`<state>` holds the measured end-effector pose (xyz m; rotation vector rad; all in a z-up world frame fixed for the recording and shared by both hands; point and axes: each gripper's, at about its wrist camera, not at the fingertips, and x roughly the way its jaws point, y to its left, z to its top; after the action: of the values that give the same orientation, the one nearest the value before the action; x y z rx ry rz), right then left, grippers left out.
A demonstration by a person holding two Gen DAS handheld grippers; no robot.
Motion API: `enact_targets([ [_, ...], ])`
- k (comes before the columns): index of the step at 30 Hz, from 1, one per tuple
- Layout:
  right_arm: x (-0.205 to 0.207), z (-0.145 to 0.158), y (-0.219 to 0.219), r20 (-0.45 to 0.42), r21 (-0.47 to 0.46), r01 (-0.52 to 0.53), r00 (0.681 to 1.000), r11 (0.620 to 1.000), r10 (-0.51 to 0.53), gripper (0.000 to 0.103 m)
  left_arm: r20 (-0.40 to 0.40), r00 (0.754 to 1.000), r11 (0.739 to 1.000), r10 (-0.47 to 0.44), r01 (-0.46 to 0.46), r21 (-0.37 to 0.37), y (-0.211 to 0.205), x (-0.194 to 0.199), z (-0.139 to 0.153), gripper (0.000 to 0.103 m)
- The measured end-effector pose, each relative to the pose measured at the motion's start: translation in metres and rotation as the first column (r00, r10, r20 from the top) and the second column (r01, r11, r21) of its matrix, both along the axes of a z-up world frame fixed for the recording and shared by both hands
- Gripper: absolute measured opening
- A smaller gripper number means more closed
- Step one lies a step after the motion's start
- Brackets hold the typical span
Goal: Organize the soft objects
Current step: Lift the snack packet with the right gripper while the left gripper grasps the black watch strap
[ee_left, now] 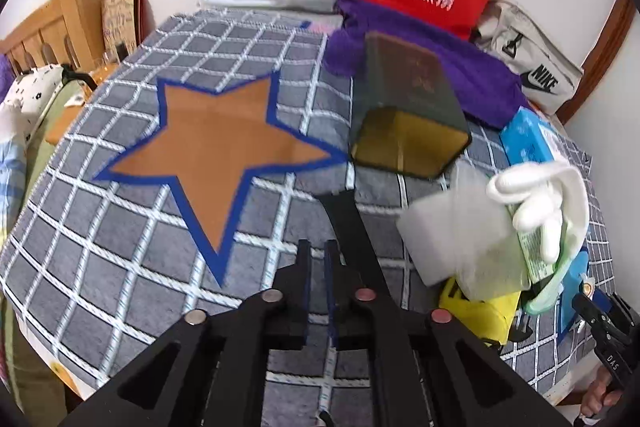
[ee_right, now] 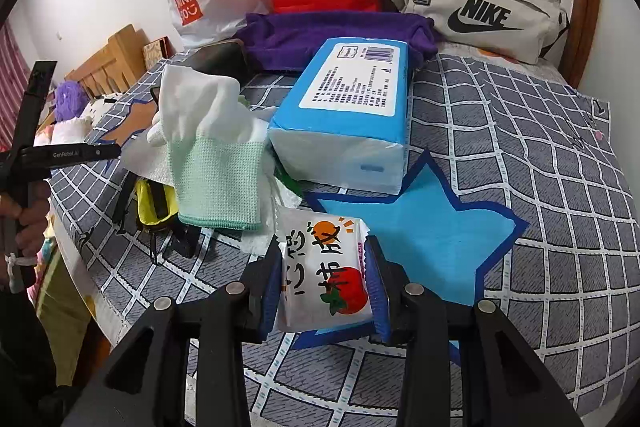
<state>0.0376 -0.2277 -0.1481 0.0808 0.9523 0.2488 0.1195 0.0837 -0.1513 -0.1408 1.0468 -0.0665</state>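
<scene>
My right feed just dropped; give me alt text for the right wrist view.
The right gripper is shut on a small tissue pack above a blue star on a checked cloth. Behind lie a large tissue pack, a glove and a purple towel.

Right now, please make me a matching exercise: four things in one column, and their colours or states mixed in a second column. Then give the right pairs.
Things:
1. towel
2. tissue pack
3. left gripper
4. Nike bag

Colours or states:
a. shut, holding nothing
b. beige, against the wall
c. purple
d. held in the right gripper

Pairs: 1-c, 2-d, 3-a, 4-b
</scene>
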Motion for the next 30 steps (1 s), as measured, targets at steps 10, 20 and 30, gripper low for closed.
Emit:
enact_targets([
  [10,-0.003,0.003,-0.006,0.014,-0.019,0.010,1.000,1.000,-0.009,0.038,0.017,0.999,0.989,-0.029,0.027,0.148,-0.040,-0.005,-0.017,0.038],
  [20,-0.002,0.006,-0.018,0.026,-0.001,0.034,0.999,0.999,-0.034,0.038,0.050,0.996,0.982,-0.074,0.064,0.180,-0.044,-0.006,-0.017,0.023],
  [30,0.005,0.032,-0.014,0.075,-0.012,0.024,0.997,1.000,-0.023,0.038,0.069,0.996,0.989,-0.063,0.053,0.139,-0.033,-0.008,0.004,0.020],
])
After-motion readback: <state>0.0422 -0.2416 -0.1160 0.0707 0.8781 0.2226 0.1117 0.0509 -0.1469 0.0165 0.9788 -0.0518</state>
